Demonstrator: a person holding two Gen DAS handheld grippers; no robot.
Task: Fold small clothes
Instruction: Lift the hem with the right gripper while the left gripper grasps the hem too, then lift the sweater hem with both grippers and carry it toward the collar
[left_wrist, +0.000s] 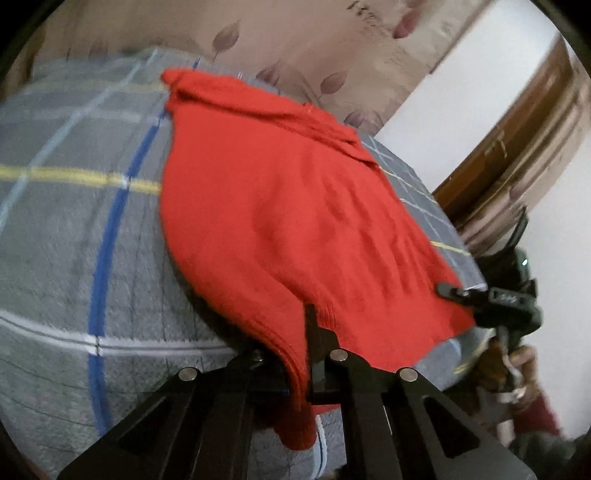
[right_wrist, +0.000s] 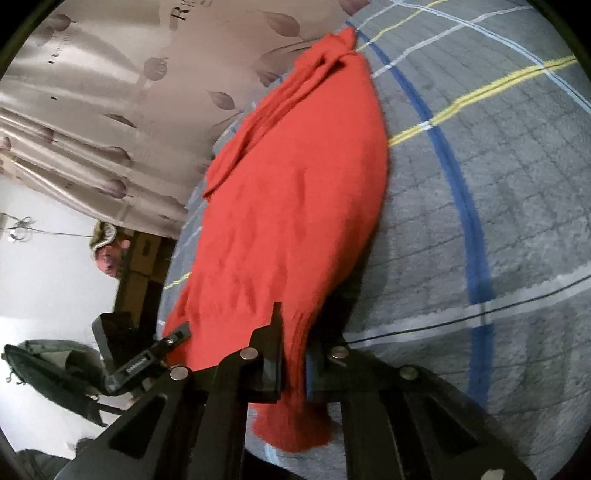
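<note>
the red knitted sweater (left_wrist: 280, 206) is lying stretched across the grey checked bedspread (left_wrist: 74, 240), its far end bunching near the curtain (left_wrist: 295, 37). the left gripper (left_wrist: 308, 350) and right gripper (right_wrist: 293, 358) are each pinching a near hem corner, jaws narrow on the knit. judging by this, folding is only starting; every fold is remaining.
</note>
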